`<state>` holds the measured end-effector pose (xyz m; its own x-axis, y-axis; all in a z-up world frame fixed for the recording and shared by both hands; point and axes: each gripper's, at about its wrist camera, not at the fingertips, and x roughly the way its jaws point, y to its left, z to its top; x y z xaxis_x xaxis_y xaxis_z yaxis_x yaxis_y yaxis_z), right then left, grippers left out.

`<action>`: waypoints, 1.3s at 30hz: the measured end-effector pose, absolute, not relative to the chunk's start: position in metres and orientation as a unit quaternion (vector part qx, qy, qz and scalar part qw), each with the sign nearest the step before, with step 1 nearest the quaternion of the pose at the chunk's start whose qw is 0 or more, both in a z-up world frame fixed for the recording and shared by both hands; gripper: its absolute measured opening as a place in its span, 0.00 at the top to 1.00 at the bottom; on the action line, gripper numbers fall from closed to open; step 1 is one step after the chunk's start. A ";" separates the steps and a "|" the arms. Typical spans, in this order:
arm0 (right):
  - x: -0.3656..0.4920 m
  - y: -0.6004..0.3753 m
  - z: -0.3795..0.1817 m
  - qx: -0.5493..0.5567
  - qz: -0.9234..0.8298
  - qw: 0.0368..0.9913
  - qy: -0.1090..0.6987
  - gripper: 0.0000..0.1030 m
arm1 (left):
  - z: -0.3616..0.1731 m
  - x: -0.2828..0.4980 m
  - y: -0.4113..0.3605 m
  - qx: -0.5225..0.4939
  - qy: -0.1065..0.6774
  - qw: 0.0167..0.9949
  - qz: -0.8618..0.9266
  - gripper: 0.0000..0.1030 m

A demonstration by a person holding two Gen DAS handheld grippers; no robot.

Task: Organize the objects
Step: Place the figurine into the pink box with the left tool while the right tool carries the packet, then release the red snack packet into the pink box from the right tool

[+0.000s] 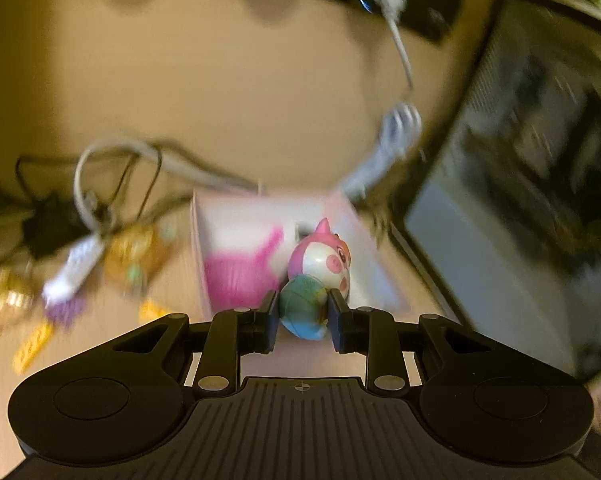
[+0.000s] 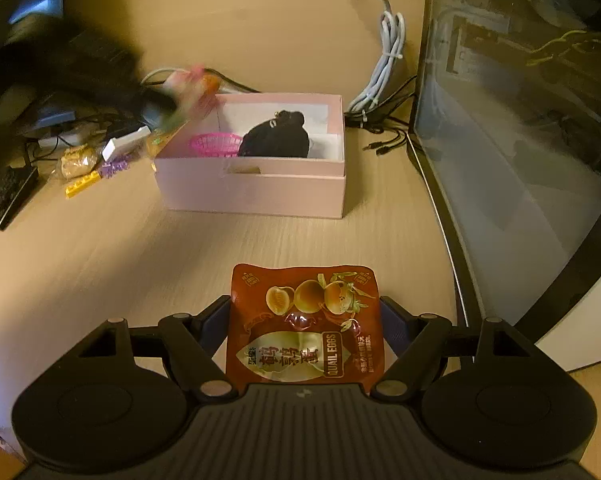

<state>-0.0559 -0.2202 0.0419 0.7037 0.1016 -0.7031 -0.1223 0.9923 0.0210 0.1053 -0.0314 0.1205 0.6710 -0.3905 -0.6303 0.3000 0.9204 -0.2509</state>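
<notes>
— How many grippers are at work over the desk [image 2: 100, 240]?

— Two, both black plastic with blue pads. The left gripper [image 1: 303, 314] is clenched on one small toy [image 1: 320, 276], a glossy, rounded figure with a pink head, white face and a blue-green ball-shaped base. It hangs above the near edge of the pink box [image 1: 352, 216]; that view is blurred.

— And the right one?

— The right gripper [image 2: 305, 320] grasps one flat snack packet [image 2: 306, 328], reddish-brown shiny foil printed "QUAIL EGGS", its side edges against the pads. It is held above bare wood-grain desk, on the near side of the box and apart from it.

— What is in the box?

— One rectangular pink cardboard box [image 2: 252, 188], lid off, with a slot cut in its front wall. Inside it sit one pink plastic basket [image 2: 214, 145] with a lattice weave and one black, lumpy, soft-looking object [image 2: 274, 138] beside it.

— Anything loose outside?

— To the left of the box: one yellow studded brick [image 2: 82, 184], one purple plastic piece [image 2: 114, 168], one white block [image 2: 125, 142] and one crinkled clear packet of yellowish snacks [image 2: 76, 162]. One bundle of pale grey cable [image 2: 384, 68], tied in loops, lies behind the box, near a glass-sided case [image 2: 520, 140] on the right.
</notes>
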 end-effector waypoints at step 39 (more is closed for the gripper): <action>0.195 -0.145 0.094 -0.036 0.050 0.935 0.348 0.03 | 0.035 -0.015 0.132 -0.114 0.449 0.885 -0.048 0.71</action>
